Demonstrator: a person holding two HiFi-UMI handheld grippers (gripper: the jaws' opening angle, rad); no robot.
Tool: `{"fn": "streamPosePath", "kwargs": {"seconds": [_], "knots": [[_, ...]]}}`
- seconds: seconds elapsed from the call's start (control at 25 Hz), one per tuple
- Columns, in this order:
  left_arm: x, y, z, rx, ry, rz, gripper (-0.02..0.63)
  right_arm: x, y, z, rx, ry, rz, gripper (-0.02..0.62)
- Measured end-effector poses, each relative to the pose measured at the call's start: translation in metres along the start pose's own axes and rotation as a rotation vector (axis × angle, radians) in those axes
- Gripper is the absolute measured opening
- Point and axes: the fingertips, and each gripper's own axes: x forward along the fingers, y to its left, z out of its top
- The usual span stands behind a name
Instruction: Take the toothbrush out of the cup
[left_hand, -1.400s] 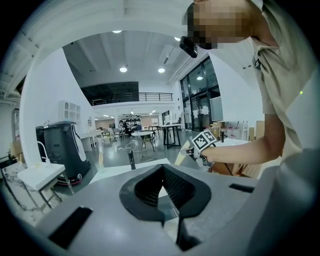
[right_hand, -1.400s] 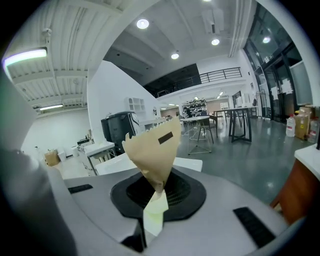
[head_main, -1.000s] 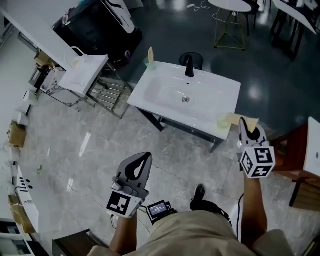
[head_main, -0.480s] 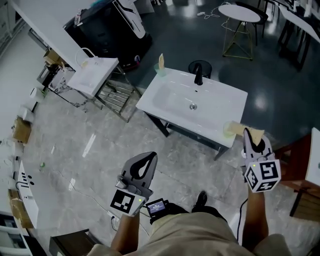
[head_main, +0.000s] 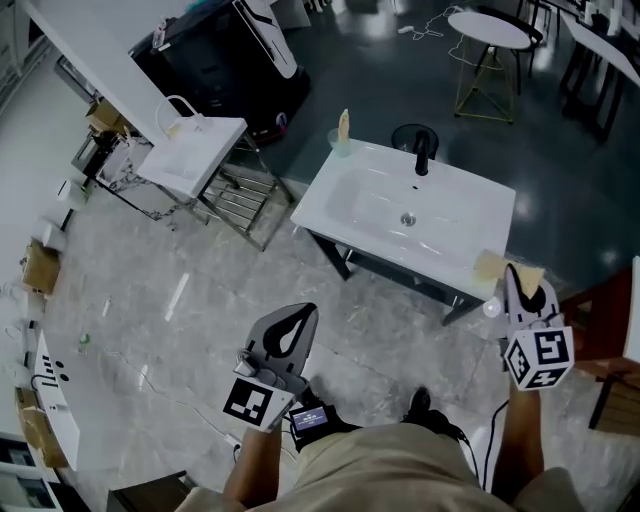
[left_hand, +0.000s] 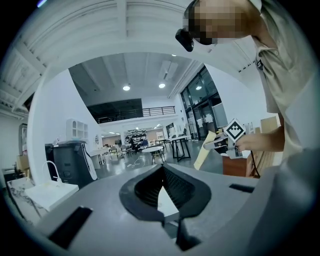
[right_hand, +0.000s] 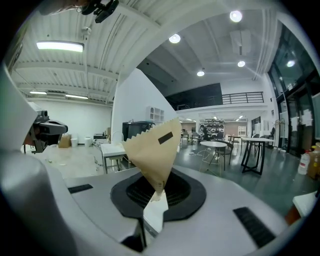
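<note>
My right gripper is shut on the lower tip of a tan paper toothbrush packet, which stands up between its jaws. In the head view the packet shows just off the near right corner of the white basin, beside a pale cup. A second cup with a tan packet stands on the basin's far left corner. My left gripper hangs over the floor, shut and with nothing in it. The left gripper view also catches the right gripper with its packet.
A black tap rises at the back of the basin. A smaller white basin on a wire rack stands to the left, a black machine behind it. A round table is at the far right, brown furniture beside my right hand.
The head view has shifted, so the basin now sits lower and farther right. Both grippers moved with it, the right one still holding the packet beside the cup.
</note>
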Motion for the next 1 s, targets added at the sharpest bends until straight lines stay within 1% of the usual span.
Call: {"fn": "streamPosePath", "kwargs": {"seconds": [0.08, 0.16, 0.36, 0.44, 0.52, 0.64, 0.72, 0.88, 1.0], "knots": [[-0.012, 0.029, -0.008, -0.003, -0.024, -0.026, 0.006, 0.006, 0.021, 0.003, -0.007, 0.002, -0.041, 0.028], [-0.029, 0.068, -0.019, -0.014, -0.039, -0.052, 0.006, 0.013, 0.048, 0.011, -0.012, 0.004, -0.092, 0.028], [-0.083, 0.196, -0.045, -0.031, -0.069, -0.108, 0.006, 0.032, 0.142, 0.046, -0.018, 0.013, -0.238, 0.028], [-0.099, 0.238, -0.059, -0.044, -0.076, -0.136, 0.006, 0.040, 0.177, 0.055, -0.029, 0.024, -0.285, 0.028], [-0.113, 0.271, -0.069, -0.062, -0.078, -0.175, 0.006, 0.046, 0.212, 0.065, -0.039, 0.037, -0.319, 0.028], [-0.129, 0.310, -0.073, -0.074, -0.085, -0.231, 0.006, 0.060, 0.261, 0.083, -0.060, 0.058, -0.338, 0.026], [-0.135, 0.331, -0.072, -0.079, -0.100, -0.251, 0.006, 0.070, 0.283, 0.092, -0.069, 0.068, -0.343, 0.026], [-0.135, 0.363, -0.070, -0.085, -0.123, -0.270, 0.006, 0.084, 0.312, 0.104, -0.076, 0.077, -0.356, 0.028], [-0.125, 0.377, -0.066, -0.076, -0.142, -0.287, 0.006, 0.090, 0.322, 0.109, -0.065, 0.074, -0.366, 0.028]]}}
